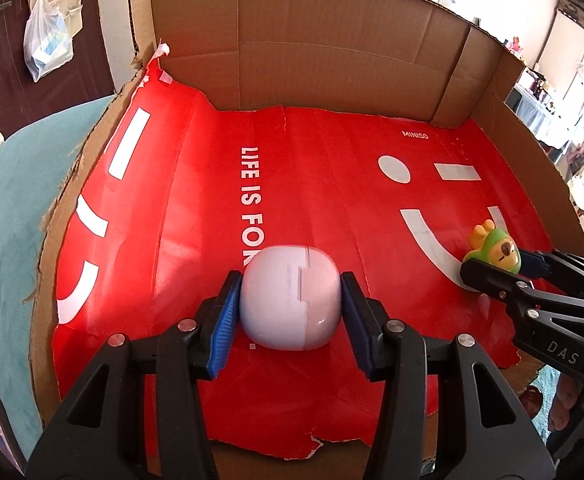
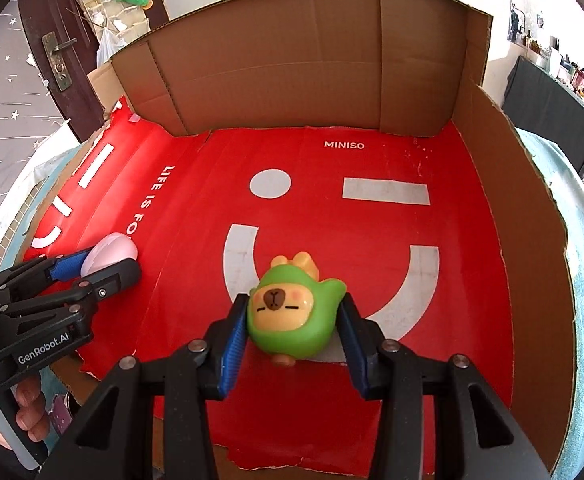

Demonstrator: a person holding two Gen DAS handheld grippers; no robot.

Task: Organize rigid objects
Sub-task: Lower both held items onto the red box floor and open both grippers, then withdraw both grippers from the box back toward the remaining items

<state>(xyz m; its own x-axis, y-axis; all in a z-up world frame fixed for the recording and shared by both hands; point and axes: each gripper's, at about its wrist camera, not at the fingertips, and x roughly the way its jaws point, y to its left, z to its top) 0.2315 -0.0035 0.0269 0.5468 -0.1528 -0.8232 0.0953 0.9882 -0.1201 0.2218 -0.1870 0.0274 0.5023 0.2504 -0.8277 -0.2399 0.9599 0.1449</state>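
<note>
A white rounded case (image 1: pixel 290 298) lies on the red paper sheet (image 1: pixel 331 160). My left gripper (image 1: pixel 290 312) has its blue pads against both sides of the case. It also shows in the right wrist view (image 2: pixel 104 266), with the case (image 2: pixel 112 254) between the pads. A green and yellow capybara toy (image 2: pixel 293 314) lies on the red sheet (image 2: pixel 371 152). My right gripper (image 2: pixel 292 332) is closed on the toy's sides. In the left wrist view the toy (image 1: pixel 491 246) sits in that gripper (image 1: pixel 499 268) at the right.
The red sheet lies in an open cardboard box with a tall back wall (image 1: pixel 331 40) and a right wall (image 2: pixel 511 220). A teal cloth (image 1: pixel 8 220) lies around the box. A door with a hanging plastic bag (image 1: pixel 48 40) stands at the back left.
</note>
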